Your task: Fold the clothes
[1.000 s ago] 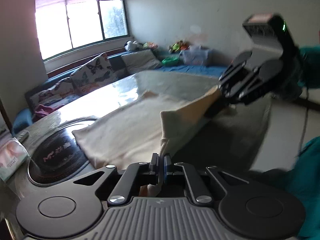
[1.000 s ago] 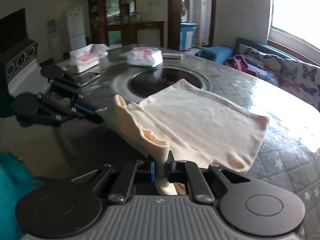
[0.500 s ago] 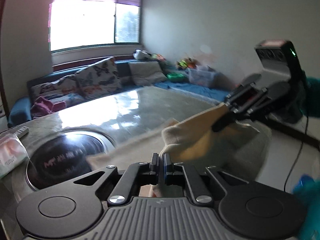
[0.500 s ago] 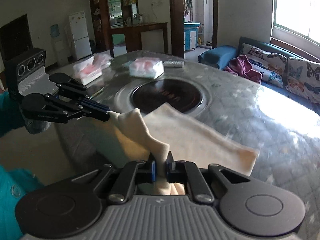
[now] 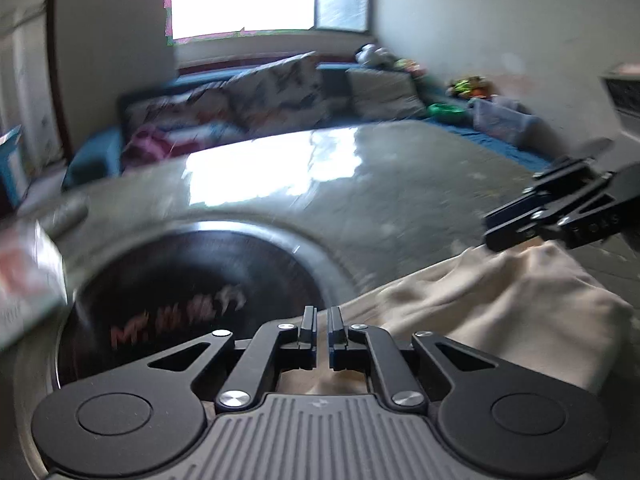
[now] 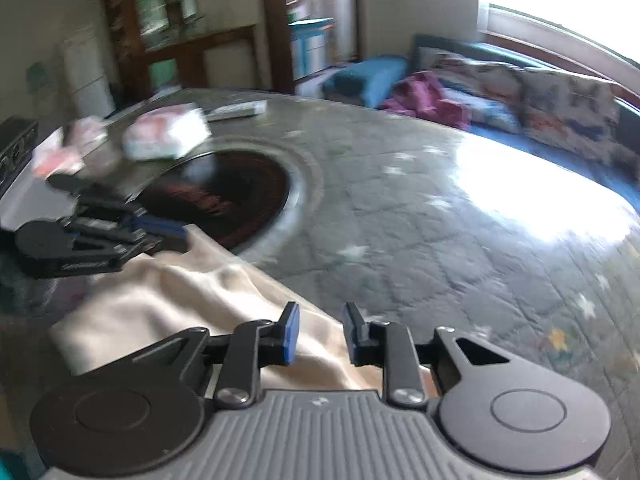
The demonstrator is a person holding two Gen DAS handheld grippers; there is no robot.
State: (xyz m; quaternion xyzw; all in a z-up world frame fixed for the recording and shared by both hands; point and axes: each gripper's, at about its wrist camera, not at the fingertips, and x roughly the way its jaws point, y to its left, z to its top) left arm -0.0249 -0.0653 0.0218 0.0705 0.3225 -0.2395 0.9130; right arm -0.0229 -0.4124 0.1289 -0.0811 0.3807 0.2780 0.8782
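A living room with a sofa under a bright window is surrounding a round grey table [image 6: 420, 216], and a cream cloth [image 5: 500, 304] is lying bunched on the table's near edge, beside the dark round hob [image 5: 188, 292] set in its middle. The left gripper [image 5: 322, 320] is standing over the cloth's edge with a narrow gap between its fingers and nothing visibly pinched. The right gripper [image 6: 320, 334] is hanging with its fingers spread wide above the cloth [image 6: 192, 304], holding nothing. Only the right wrist view is showing the tissue packs [image 6: 166, 132] past the hob [image 6: 224, 200]; only the left wrist view is showing toys by the far wall.
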